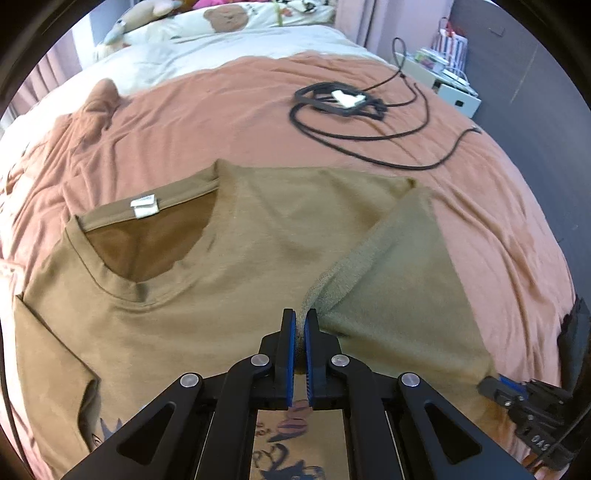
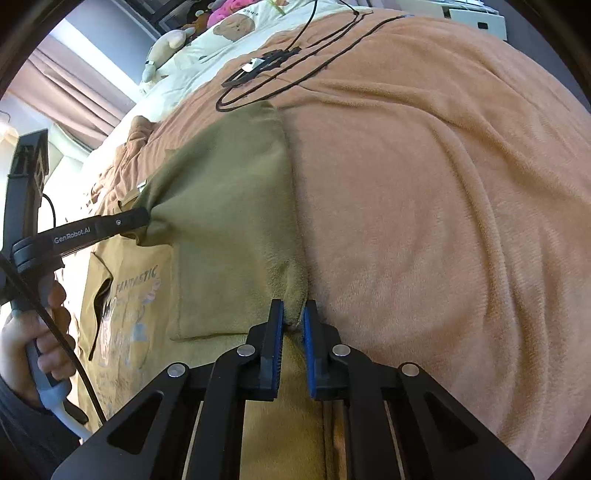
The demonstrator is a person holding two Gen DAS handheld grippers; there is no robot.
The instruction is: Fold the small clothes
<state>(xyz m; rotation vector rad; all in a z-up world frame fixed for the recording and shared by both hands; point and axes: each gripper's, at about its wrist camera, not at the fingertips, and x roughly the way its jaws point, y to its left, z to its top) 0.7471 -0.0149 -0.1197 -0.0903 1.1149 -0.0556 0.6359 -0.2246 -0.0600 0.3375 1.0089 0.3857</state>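
Note:
A tan T-shirt (image 1: 236, 258) lies front side up on the orange blanket (image 1: 221, 110), neck and white label toward the far left. Its right sleeve and side are folded over the body, showing the fuzzy olive inside (image 1: 388, 266). My left gripper (image 1: 301, 321) is shut on the sleeve hem. In the right wrist view my right gripper (image 2: 293, 317) is shut on the shirt's folded edge (image 2: 240, 221); the left gripper (image 2: 142, 218) shows there pinching the fold. The printed "FANTASTIC" graphic (image 2: 136, 295) lies at the lower left.
A black cable with a flat black device (image 1: 341, 99) is coiled on the blanket beyond the shirt. Pillows and a plush toy (image 1: 221, 18) lie at the bed's head. A white nightstand (image 1: 447, 85) stands at the far right. The other gripper (image 1: 524, 402) shows at the lower right.

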